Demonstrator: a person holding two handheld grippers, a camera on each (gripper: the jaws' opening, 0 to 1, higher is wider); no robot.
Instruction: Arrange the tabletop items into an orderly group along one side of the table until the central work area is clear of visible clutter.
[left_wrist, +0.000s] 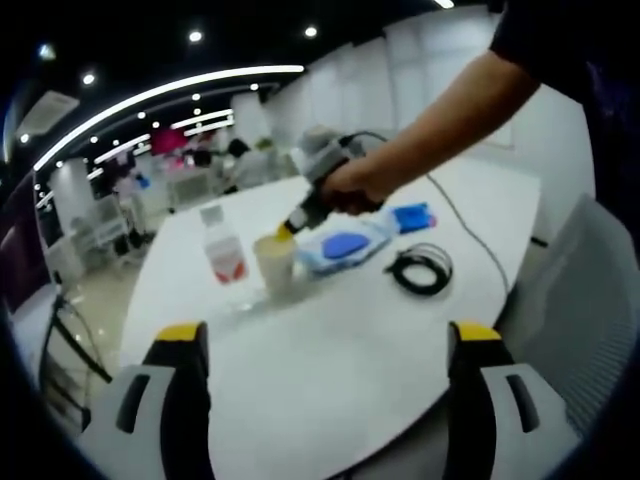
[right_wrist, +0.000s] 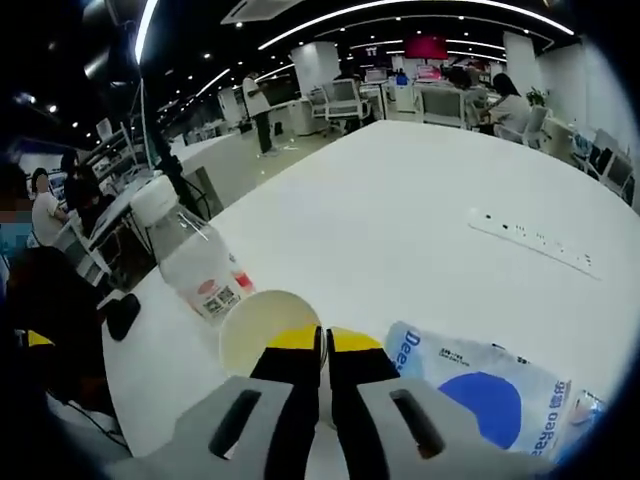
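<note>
1. Left gripper (left_wrist: 330, 345), yellow-tipped, hanging over the white oval table (left_wrist: 340, 350), jaws wide apart and gripping nothing.
2. Right gripper (right_wrist: 322, 345) clamped tight on the near rim of the pale cream paper cup (right_wrist: 262, 325).
3. In the left gripper view, right gripper (left_wrist: 288, 230) held by a person's hand (left_wrist: 350, 188) at 12 o'clock, over the cup (left_wrist: 274, 262).
4. Clear plastic water bottle with red label (right_wrist: 195, 262) just beside the cup at 10 o'clock.
5. Blue-and-white wet-wipes packet (right_wrist: 490, 390) touching the cup's 3 o'clock side.
6. Black coiled cable (left_wrist: 420, 268) near the packet (left_wrist: 345, 243), left gripper view.
7. White power strip (right_wrist: 535, 242) well apart at 2 o'clock.
</note>
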